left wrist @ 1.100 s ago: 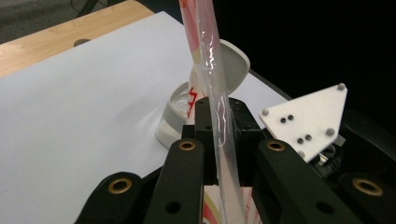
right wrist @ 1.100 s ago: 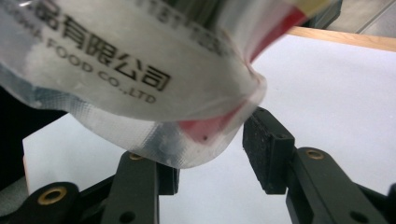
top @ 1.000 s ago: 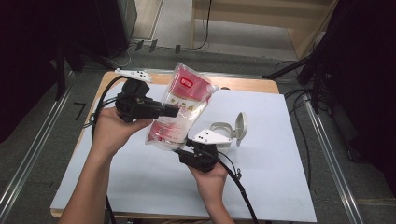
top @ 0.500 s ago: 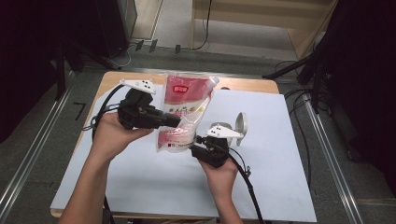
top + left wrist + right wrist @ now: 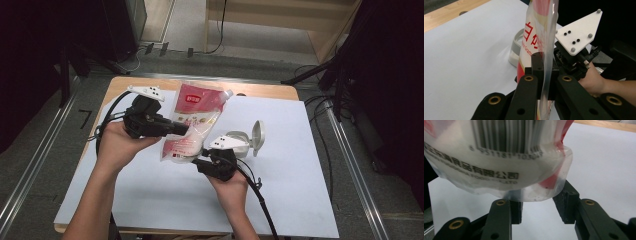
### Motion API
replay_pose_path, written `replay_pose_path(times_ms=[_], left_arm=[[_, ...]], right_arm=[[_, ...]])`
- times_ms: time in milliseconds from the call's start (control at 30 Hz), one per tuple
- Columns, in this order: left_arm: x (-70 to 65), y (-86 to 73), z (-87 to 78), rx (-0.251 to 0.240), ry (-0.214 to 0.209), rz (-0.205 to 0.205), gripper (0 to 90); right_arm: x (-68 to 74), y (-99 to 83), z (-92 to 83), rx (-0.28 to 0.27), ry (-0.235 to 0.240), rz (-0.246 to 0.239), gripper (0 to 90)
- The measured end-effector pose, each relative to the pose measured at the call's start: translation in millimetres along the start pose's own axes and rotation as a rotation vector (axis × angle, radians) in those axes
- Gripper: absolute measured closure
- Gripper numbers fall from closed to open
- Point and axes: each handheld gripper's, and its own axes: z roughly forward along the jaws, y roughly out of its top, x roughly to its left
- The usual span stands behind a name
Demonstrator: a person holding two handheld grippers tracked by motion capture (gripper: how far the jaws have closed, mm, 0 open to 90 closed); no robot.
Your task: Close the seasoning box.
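We hold pouch (image 5: 194, 122) upright above table (image 5: 310, 150). Left tongs (image 5: 184, 128) just closed, pinching pouch's side edge. Right tongs (image 5: 196, 161) under pouch, spread either side of its bottom corner; contact unclear. Clear container (image 5: 240, 142) just beyond right tongs.

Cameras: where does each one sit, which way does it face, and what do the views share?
High view: above the table, looking down on forearms, left gripper, right gripper, pouch and jar.
Left gripper view: on the left gripper, along jaws shut on the pouch; hand beyond.
Right gripper view: along the right gripper, jaws apart under the pouch.
Shared: the pouch.
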Motion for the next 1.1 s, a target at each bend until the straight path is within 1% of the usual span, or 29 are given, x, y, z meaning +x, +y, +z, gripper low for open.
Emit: replay_pose_path(times_ms=[33,67,100,133,167,200,233,267,300,367,433,467,500,567,633,667,700,733,833,900,933,967,1000,1033,1100], left_arm=[[1.0,-0.3,-1.9,-0.015,-0.004,-0.009,90.0],[2.3,-0.4,-3.8,-0.022,-0.008,-0.008,90.0],[2.4,-0.6,-5.3,-0.031,-0.005,-0.015,90.0],[3.7,-0.9,-7.1,-0.042,-0.017,-0.015,90.0],[4.2,-1.1,-9.6,-0.047,-0.008,-0.012,90.0],[5.3,-1.5,-11.7,-0.055,-0.005,-0.012,90.0],[5.6,-1.8,-13.5,-0.053,0.010,-0.015,90.0],[6.5,-2.4,-15.1,-0.058,0.022,-0.020,90.0],[8.2,-3.1,-16.4,-0.060,0.023,-0.026,90.0],[12.1,-4.6,-18.4,-0.065,0.041,-0.029,90.0],[16.6,-6.4,-18.6,-0.069,0.061,-0.035,90.0],[19.0,-7.4,-18.3,-0.066,0.066,-0.041,90.0],[21.5,-8.6,-17.4,-0.066,0.078,-0.047,90.0],[27.9,-11.3,-14.7,-0.059,0.108,-0.053,90.0],[30.4,-12.5,-13.7,-0.059,0.112,-0.057,90.0],[35.4,-14.5,-11.0,-0.057,0.118,-0.071,90.0],[43.2,-17.0,-7.4,-0.063,0.124,-0.091,90.0],[47.3,-18.1,-5.3,-0.070,0.125,-0.101,90.0],[56.0,-20.2,-0.6,-0.081,0.140,-0.101,90.0],[61.0,-21.0,3.7,-0.082,0.156,-0.104,90.0],[63.2,-21.3,5.9,-0.081,0.162,-0.108,90.0],[66.5,-21.8,9.0,-0.077,0.172,-0.103,90.0],[68.7,-22.1,10.8,-0.076,0.172,-0.103,90.0],[71.3,-22.7,13.4,-0.078,0.170,-0.109,90.0],[76.5,-23.0,17.4,-0.074,0.176,-0.115,90.0]], right_arm=[[-0.2,0.6,0.0,0.004,0.008,-0.003,61.2],[-0.7,1.2,0.0,0.005,0.016,-0.001,60.7],[-1.0,1.6,-0.7,0.009,0.014,-0.004,60.5],[-1.4,1.9,-1.1,0.013,0.017,-0.007,60.5],[-2.5,2.0,-1.9,0.009,0.028,-0.003,60.5],[-3.0,2.2,-3.5,-0.006,0.052,0.017,60.6],[-3.2,2.4,-4.5,-0.015,0.059,0.012,60.5],[-2.9,2.5,-5.3,-0.011,0.042,-0.002,60.5],[-3.0,2.5,-5.4,-0.008,0.038,-0.012,60.5],[-4.7,2.7,-5.6,0.000,0.047,-0.017,59.4],[-5.8,2.5,-5.5,0.016,0.044,-0.034,59.1],[-6.2,2.3,-5.4,0.021,0.055,-0.034,58.7],[-7.6,2.1,-5.3,0.027,0.073,-0.035,58.2],[-10.5,1.3,-5.0,0.039,0.126,0.000,57.6],[-12.5,1.2,-5.8,0.048,0.133,-0.008,57.2],[-12.5,1.2,-5.8,0.048,0.133,-0.008,57.2],[-14.7,1.6,-8.1,0.052,0.149,-0.024,56.6],[-15.4,1.6,-8.6,0.055,0.149,-0.031,56.5],[-16.3,1.1,-10.0,0.065,0.151,-0.059,56.4],[-16.7,0.2,-11.3,0.073,0.158,-0.090,56.4],[-17.3,-0.2,-12.0,0.078,0.168,-0.099,56.4],[-18.4,-0.6,-12.6,0.081,0.179,-0.111,56.4],[-20.6,-1.1,-13.4,0.083,0.199,-0.120,56.4],[-22.5,-1.3,-13.6,0.080,0.211,-0.126,56.4],[-26.5,-1.2,-15.8,0.091,0.228,-0.125,56.4]])
